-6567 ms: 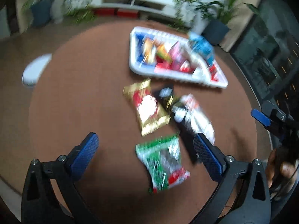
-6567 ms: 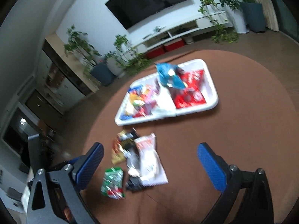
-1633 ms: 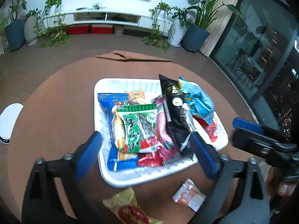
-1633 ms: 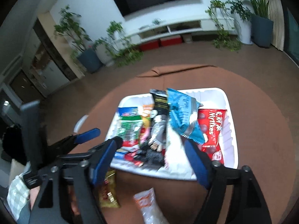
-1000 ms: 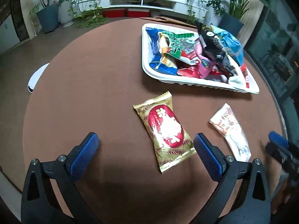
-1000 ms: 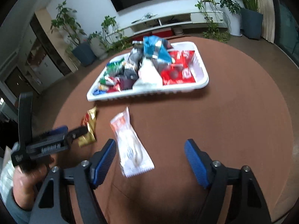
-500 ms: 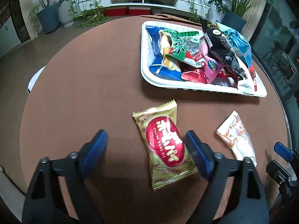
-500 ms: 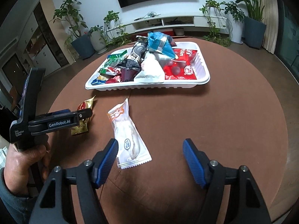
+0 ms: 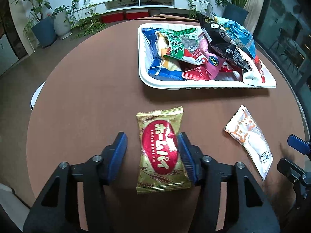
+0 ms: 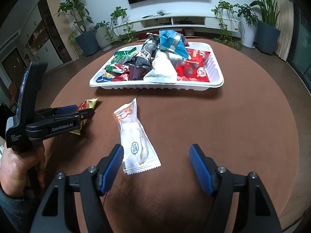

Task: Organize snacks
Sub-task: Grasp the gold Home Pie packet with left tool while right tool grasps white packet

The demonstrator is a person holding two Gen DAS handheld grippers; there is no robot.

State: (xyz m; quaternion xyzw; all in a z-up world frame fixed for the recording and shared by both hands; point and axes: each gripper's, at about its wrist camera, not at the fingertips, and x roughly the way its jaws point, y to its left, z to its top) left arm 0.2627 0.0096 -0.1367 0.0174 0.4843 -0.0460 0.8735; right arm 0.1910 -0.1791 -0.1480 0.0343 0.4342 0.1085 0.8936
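- Two snack packets lie loose on a round brown table [image 9: 87, 97], both short of a white tray [image 9: 141, 62] piled with more snacks at the far side.
- The gold packet [image 9: 161, 153] has a red oval label with white Japanese characters and the words "FUJIYA HOME PIE" beneath them.
- The left gripper [image 9: 151, 151] is down around this gold packet with its jaws apart. The right blue pad touches the packet's edge; the left pad stands clear of it, with bare table between.
- The white packet [image 10: 134, 137] has orange print at its far end and a small round blue logo near its near end; the logo's lettering is too small to read.
- The right gripper [image 10: 156, 165] sits low over the table with its jaws wide apart, holding nothing. The white packet's near end lies just inside its left pad.
- In the right wrist view, the left gripper's black body reads "GenRobot.AI", with a smaller label on its handle too blurred to read fully.
- In the tray, a pink packet [image 9: 212, 63] reads "Pororo", and a red bag [image 10: 194, 68] lies flat at the right end. A green packet [image 9: 178, 44], a black bag [image 9: 221, 38] and a light blue bag [image 9: 241, 36] lean on the heap.
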